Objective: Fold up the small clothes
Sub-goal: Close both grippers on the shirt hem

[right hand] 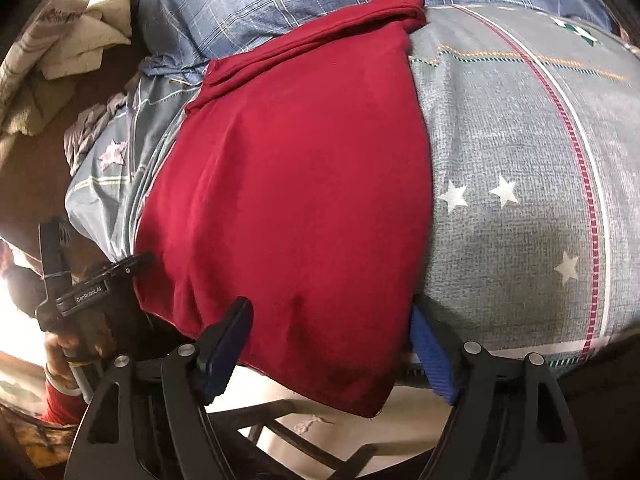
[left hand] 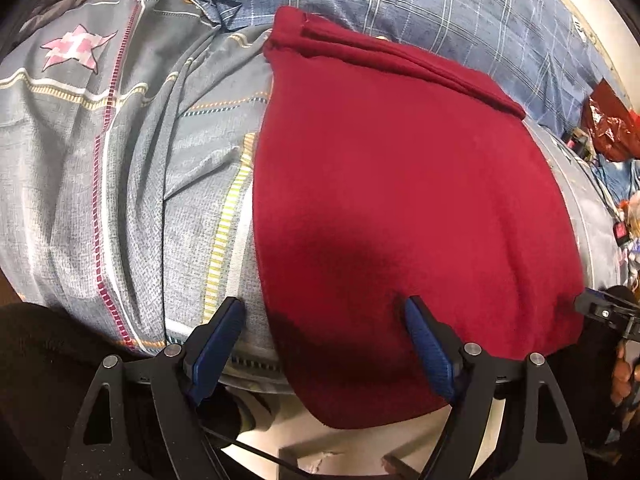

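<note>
Bedsheet (left hand: 120, 184) with stars lies under the red cloth (left hand: 400, 200). Plaid pillow (left hand: 440, 12) sits behind. Left gripper (left hand: 324, 344) and right gripper (right hand: 332, 352) stand wide, holding nothing.

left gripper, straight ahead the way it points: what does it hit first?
Most likely the red cloth. The left gripper has open jaws that straddle the cloth's left edge, so the grey bedsheet beside it may come first; depth is unclear.
</note>
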The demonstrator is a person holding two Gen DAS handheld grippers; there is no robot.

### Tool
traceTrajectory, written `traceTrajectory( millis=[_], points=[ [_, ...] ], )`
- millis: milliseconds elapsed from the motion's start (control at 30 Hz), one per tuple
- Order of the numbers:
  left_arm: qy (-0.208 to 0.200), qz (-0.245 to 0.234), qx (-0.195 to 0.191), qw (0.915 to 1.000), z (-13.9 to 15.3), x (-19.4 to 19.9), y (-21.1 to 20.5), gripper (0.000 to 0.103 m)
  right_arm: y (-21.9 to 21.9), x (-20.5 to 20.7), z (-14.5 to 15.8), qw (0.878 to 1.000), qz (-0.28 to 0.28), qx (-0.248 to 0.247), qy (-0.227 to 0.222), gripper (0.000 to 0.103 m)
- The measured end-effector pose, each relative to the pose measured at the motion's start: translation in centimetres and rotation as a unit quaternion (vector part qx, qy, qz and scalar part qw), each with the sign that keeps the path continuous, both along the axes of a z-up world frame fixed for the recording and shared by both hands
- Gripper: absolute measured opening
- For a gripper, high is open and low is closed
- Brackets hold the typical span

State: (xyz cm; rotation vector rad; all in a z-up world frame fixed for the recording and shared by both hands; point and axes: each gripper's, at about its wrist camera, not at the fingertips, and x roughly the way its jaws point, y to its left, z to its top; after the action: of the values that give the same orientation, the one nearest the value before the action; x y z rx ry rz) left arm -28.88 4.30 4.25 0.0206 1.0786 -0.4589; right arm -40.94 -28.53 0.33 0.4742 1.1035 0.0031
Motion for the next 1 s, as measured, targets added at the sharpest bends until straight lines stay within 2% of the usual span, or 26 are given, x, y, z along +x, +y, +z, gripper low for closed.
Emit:
traceTrajectory(
  millis=[33,67,100,133,167,267,367,467,600,800,1000],
  points=[
    [-0.001,0.001,-0.006,1.0,0.1,0.0,0.2,0.057,0.1,0.0,0.0,1.0,0.0,-0.005,0.0,0.075],
    [-0.002,0.004,-0.012,0.9999,0.2,0.2,0.5,0.044,0.4,0.0,0.2,1.0,0.004,-0.017,0.001,0.06],
    [0.005,0.005,-0.021,0.9998,0.3,0.4,0.8,0.024,0.6,0.0,0.4,0.999,0.014,-0.032,0.0,0.03],
    [0.017,0.004,-0.036,0.9992,0.2,0.7,1.0,0.014,0.7,0.0,0.4,0.999,0.025,-0.032,-0.001,0.015],
    [0.029,0.003,-0.049,0.9984,0.1,1.0,1.3,0.011,0.8,0.1,0.3,0.999,0.031,-0.021,0.0,0.01],
    [0.032,-0.008,-0.063,0.9975,0.7,1.2,1.7,0.009,1.2,0.3,0.6,0.999,0.039,-0.022,-0.009,0.01],
    [0.016,-0.021,-0.095,0.9952,3.0,1.3,2.6,0.009,0.9,0.1,2.1,0.998,0.043,0.002,-0.039,0.009],
    [-0.017,-0.026,-0.116,0.9927,5.9,2.0,3.0,0.009,-0.3,-0.1,5.0,0.994,0.034,0.032,-0.096,0.009],
    [-0.045,-0.028,-0.134,0.9895,8.2,4.1,2.7,0.009,-2.4,1.0,8.2,0.985,0.006,0.054,-0.163,0.008],
    [-0.093,-0.023,-0.142,0.9852,10.7,9.0,0.3,0.009,-4.0,6.1,10.8,0.979,-0.014,0.025,-0.202,0.008],
    [-0.105,0.007,-0.133,0.9854,9.9,15.9,-4.3,0.008,-6.8,12.9,12.8,0.974,-0.046,-0.027,-0.218,0.008]
  ],
)
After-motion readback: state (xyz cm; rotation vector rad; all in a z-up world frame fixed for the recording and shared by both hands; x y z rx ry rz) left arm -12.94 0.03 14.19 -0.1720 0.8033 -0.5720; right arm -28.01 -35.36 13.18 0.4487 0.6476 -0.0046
